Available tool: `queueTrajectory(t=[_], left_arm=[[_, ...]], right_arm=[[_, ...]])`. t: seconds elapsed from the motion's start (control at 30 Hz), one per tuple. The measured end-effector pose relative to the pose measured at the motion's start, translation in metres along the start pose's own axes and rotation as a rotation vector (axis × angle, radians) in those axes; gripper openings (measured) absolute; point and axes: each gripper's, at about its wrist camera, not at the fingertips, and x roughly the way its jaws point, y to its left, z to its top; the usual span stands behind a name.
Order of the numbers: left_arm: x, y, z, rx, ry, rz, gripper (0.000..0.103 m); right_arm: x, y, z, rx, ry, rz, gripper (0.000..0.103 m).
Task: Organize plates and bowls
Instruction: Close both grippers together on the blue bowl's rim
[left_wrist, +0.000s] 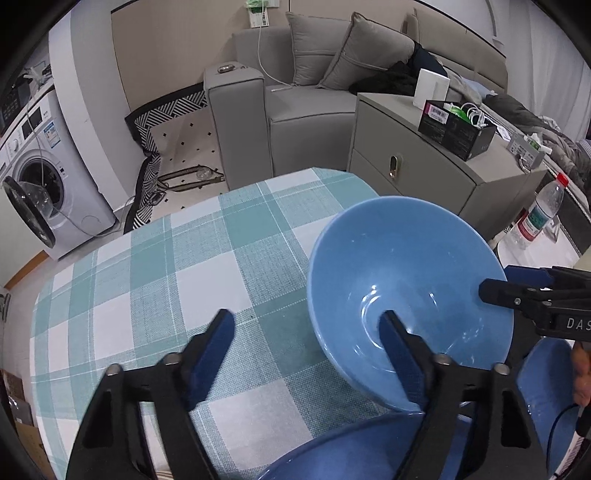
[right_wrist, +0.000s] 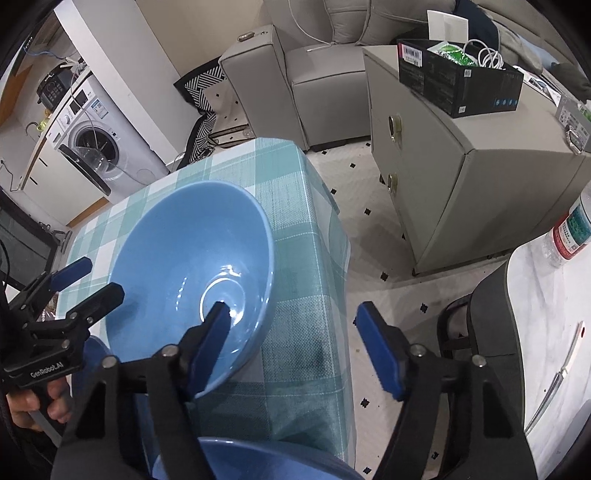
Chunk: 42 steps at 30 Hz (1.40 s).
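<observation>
A large blue bowl (left_wrist: 406, 269) sits tilted at the right end of the checked table (left_wrist: 184, 258); it also shows in the right wrist view (right_wrist: 192, 258). My left gripper (left_wrist: 306, 350) is open, its right finger inside the bowl near the bottom and its left finger over the cloth. My right gripper (right_wrist: 291, 343) is open, its left finger inside the bowl and its right finger out over the floor. More blue dishes lie under the bowl: a rim at the bottom edge (left_wrist: 351, 450) and another at the right (left_wrist: 546, 387). A blue rim shows below in the right wrist view (right_wrist: 240, 458).
A grey cabinet (left_wrist: 424, 155) with a black box (left_wrist: 458, 125) stands beyond the table, a grey sofa (left_wrist: 314, 74) behind it. A washing machine (left_wrist: 40, 177) is at the left. A water bottle (left_wrist: 543, 210) stands on a white table at the right. The table edge drops to the floor (right_wrist: 369, 206).
</observation>
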Motion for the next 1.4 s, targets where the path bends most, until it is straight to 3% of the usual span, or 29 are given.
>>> queueTrajectory(t=[0.33, 0.6, 0.77, 1.4], left_arm=[[0.012, 0.003, -0.002, -0.026, 0.034, -0.047, 0.030], [0.011, -0.002, -0.004, -0.013, 0.024, -0.069, 0.016], [0.009, -0.004, -0.004, 0.001, 0.010, -0.063, 0.015], [0.007, -0.011, -0.004, 0.005, -0.002, -0.062, 0.015]], right_arm=[[0.007, 0.006, -0.001, -0.031, -0.005, 0.012, 0.040], [0.005, 0.016, -0.002, -0.066, -0.016, 0.009, 0.023], [0.007, 0.020, -0.003, -0.092, -0.024, -0.006, 0.014], [0.001, 0.021, -0.005, -0.095, -0.049, -0.049, 0.013]])
